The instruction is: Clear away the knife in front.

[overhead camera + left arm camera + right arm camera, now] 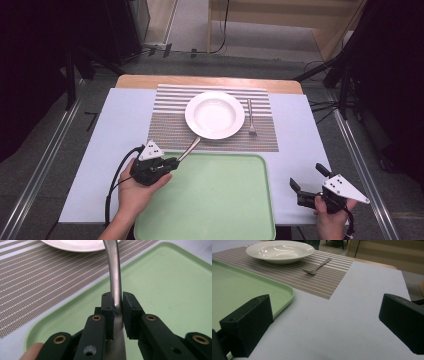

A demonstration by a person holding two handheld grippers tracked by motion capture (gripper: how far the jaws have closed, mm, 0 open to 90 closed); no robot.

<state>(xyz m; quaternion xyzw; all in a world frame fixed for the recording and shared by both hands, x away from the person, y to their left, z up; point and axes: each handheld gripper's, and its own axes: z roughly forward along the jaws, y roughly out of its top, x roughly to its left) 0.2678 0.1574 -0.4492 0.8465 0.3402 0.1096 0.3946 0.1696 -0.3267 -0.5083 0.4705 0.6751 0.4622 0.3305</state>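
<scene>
Left hand-held gripper (172,162) clamps the handle of a metal utensil (189,148) over the green tray's (220,200) 11 o'clock corner; its far end is hidden at the plate rim. Right hand-held gripper (306,182) hovers with jaws wide over bare table (295,150) at the tray's 3 o'clock side, holding nothing. Nothing lies in the tray. Beyond, at 12 o'clock, a white plate (215,114) sits on a striped placemat (167,120), holding nothing visible. A fork (251,119) lies at its 3 o'clock, just beside it.
</scene>
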